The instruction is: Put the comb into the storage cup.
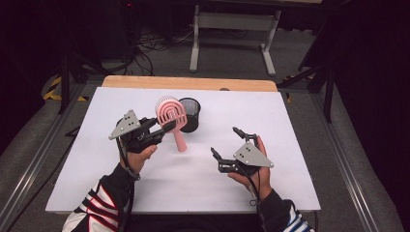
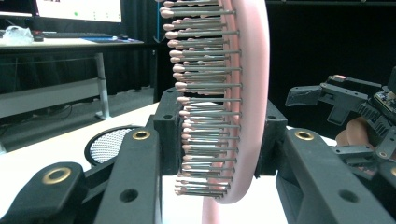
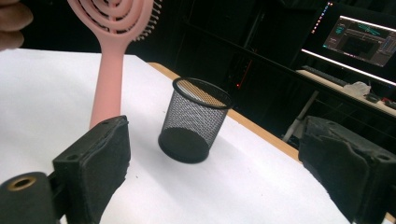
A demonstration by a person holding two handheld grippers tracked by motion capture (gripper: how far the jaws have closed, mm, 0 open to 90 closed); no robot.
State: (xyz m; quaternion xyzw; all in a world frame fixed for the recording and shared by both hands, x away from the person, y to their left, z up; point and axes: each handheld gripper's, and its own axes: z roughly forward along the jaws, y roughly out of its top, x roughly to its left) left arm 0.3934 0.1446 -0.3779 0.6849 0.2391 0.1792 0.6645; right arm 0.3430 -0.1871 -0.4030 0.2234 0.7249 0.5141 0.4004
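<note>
Right now we've got the pink hairbrush (image 1: 172, 120) pinched by its head in the left tongs (image 1: 162, 129), just left of frame centre in the high view, handle hanging down w/ its tip near or on the white desk (image 1: 290, 145). The left gripper view has the pads clamped on the bristle side and the back of the brush (image 2: 233, 102). We'd guess it's held upright like that so the handle can drop into the black mesh cup (image 1: 189, 114), which stands just right of the brush head, open end up.

The right tongs (image 1: 226, 143) sit lower right of centre, spread wide w/ nothing between them, well apart from brush and cup; probably they're free to steady the cup.

Hard to tell: whether the handle tip really touches the desk. The left gripper view cuts off the handle at the bottom and most of the cup (image 2: 109, 144) behind a jaw. The right gripper view crops the brush head (image 3: 116, 18) at the top edge.
</note>
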